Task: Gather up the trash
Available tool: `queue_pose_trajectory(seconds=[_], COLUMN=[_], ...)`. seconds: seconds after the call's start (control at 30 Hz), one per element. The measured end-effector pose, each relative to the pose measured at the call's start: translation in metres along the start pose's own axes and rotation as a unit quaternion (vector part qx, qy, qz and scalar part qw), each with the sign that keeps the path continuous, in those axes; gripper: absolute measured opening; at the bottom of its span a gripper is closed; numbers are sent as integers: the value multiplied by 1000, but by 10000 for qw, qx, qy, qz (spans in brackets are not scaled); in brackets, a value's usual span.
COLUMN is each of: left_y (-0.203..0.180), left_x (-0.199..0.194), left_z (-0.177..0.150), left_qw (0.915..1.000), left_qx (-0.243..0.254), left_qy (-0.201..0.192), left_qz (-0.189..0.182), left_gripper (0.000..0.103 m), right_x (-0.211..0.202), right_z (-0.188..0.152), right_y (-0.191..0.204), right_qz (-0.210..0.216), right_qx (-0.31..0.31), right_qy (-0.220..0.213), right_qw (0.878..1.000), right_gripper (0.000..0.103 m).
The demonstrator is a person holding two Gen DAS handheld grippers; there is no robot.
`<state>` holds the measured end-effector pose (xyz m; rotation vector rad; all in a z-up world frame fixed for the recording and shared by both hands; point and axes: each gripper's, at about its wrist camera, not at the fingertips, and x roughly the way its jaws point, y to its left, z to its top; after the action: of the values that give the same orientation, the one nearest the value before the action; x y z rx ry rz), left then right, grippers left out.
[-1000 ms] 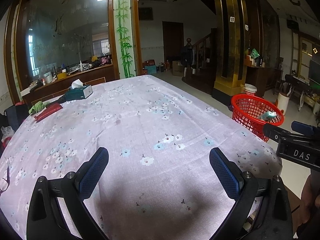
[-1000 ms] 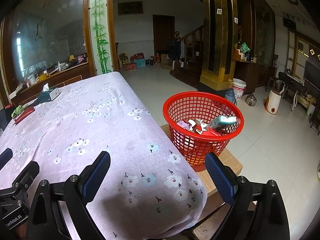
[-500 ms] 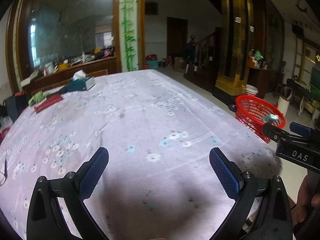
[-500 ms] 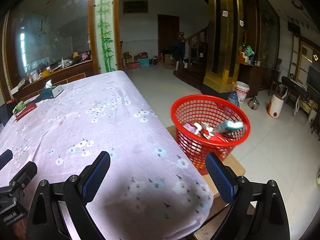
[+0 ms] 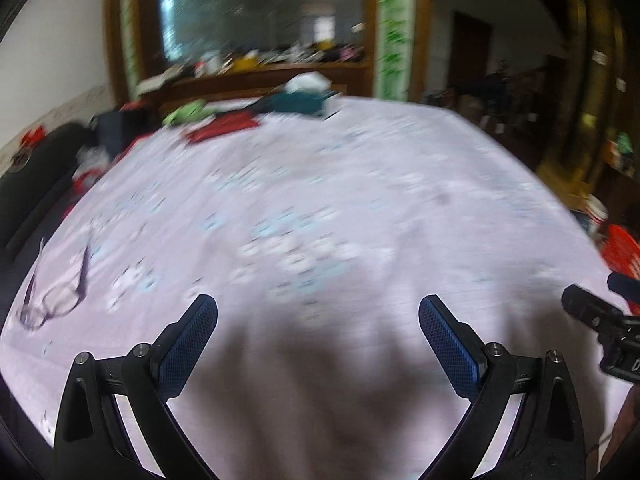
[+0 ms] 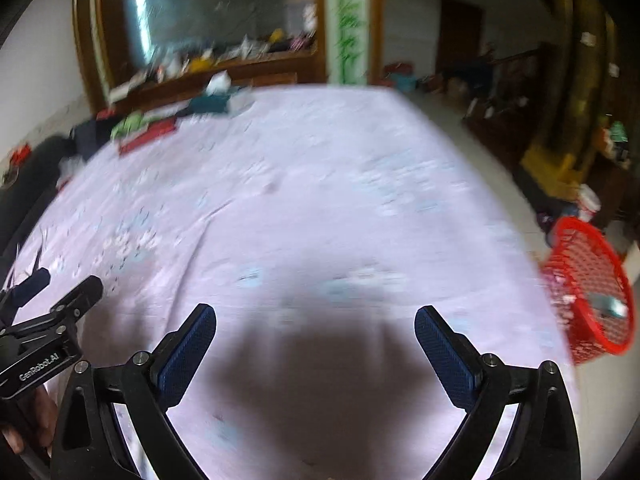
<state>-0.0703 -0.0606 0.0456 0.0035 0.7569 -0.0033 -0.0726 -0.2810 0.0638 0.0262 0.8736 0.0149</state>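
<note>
Jaws, left gripper (image 5: pixel 318 316): spread wide, nothing between the blue pads, hanging over the floral tablecloth (image 5: pixel 360 184).
Jaws, right gripper (image 6: pixel 315 316): spread just as wide, equally empty.
Trash basket (image 6: pixel 592 292): red mesh, off the table's right edge and lower than the tabletop; scraps and a pale wrapper already inside. Only a red sliver of it at the far right of the left view.
Near cloth: no trash visible within reach of either pair of pads; both views badly smeared, so small scraps could be missed.
Remaining clutter: far left end of the table, a red flat item (image 5: pixel 224 126), something green (image 5: pixel 188 111), a teal tissue box (image 5: pixel 298 101). Whether any counts as trash, hard to judge.
Glasses (image 5: pixel 54 296): on the cloth at the near left, probably not trash.
Bearing: clutter ahead and left of both grippers, basket off to the right.
Nearer arm: left one, on the clutter's side; right one closer to the basket.
</note>
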Motion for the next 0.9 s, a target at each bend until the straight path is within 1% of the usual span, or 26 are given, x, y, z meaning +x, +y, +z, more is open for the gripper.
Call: queue_pose_trajectory(seconds=[0.03, 0.13, 0.17, 0.23, 0.33, 0.4, 0.5, 0.63, 0.7, 0.8, 0.9], left_y=[8, 25, 30, 37, 44, 46, 52, 55, 55, 52, 49], left_x=[6, 18, 21, 27, 38, 44, 53, 62, 63, 66, 70], left_z=[0, 1, 3, 3, 3, 2, 3, 3, 4, 5, 6], left_qw=[9998, 9991, 9989, 9984, 9974, 9968, 9947, 9919, 9921, 9920, 9916], left_qx=[-56, -124, -152, -172, -182, -175, -323, -417, -394, -299, -169], left_qy=[126, 314, 352, 490, 667, 762, 972, 1189, 1186, 1226, 1284], left_qz=[107, 246, 267, 237, 197, 185, -45, -137, -117, -57, 35], left_gripper=[100, 100, 100, 100, 100, 100, 100, 100, 100, 100, 100], right_x=[9, 37, 49, 62, 76, 79, 83, 85, 84, 81, 81], right_z=[2, 9, 11, 13, 16, 19, 24, 25, 25, 22, 23], right_y=[7, 29, 34, 35, 35, 35, 34, 35, 36, 37, 37], right_qz=[32, 25, 7, -35, -266, -347, -398, -449, -440, -462, -455], right_qx=[-39, -171, -164, -112, -29, 81, 177, 240, 222, 233, 240], right_qy=[93, 372, 524, 694, 873, 879, 882, 857, 841, 710, 718], right_qw=[9999, 9992, 9985, 9975, 9958, 9955, 9952, 9950, 9952, 9961, 9961], right_gripper=[101, 101, 101, 101, 102, 102, 102, 103, 103, 103, 103])
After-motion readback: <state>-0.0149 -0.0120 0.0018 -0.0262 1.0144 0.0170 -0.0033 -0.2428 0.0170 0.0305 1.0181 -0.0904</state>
